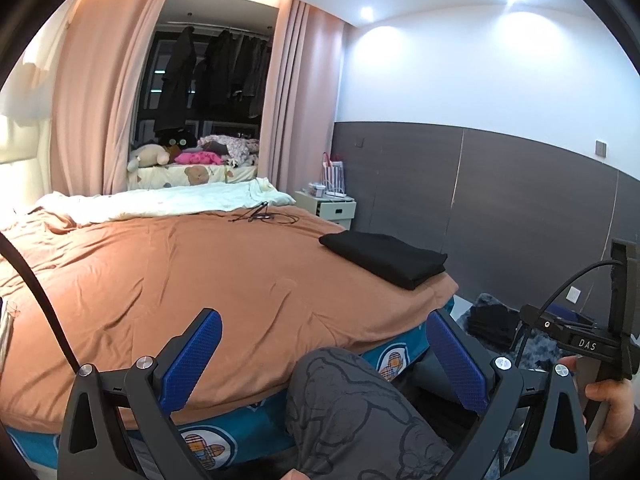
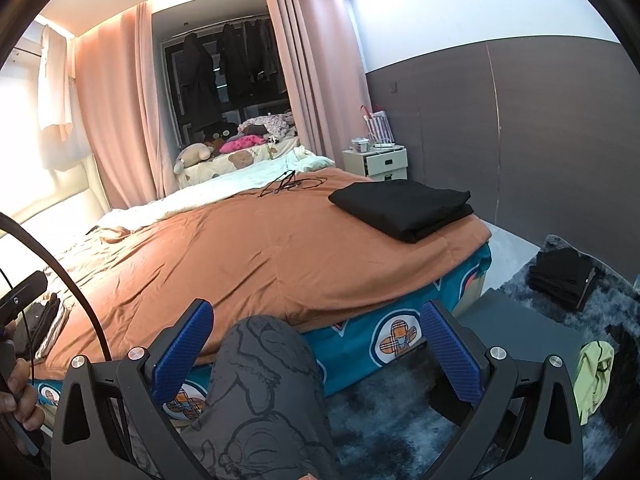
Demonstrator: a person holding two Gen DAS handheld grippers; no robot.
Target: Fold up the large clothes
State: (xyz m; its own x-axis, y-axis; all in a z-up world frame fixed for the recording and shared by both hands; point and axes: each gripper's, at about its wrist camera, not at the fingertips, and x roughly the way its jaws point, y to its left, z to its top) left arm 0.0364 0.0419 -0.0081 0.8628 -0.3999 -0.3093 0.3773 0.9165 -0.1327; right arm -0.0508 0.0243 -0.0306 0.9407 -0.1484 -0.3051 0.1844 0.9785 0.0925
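Hovering near bed edge: left gripper [image 1: 324,360] spread wide, empty; right gripper [image 2: 318,354] likewise; folded black garment [image 2: 404,210] untouched.

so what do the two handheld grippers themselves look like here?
Both alike: left gripper and right gripper have black angular frames, silver pivot screws and blue textured finger pads. A black cable trails from each. The right one's body reads "DAS".
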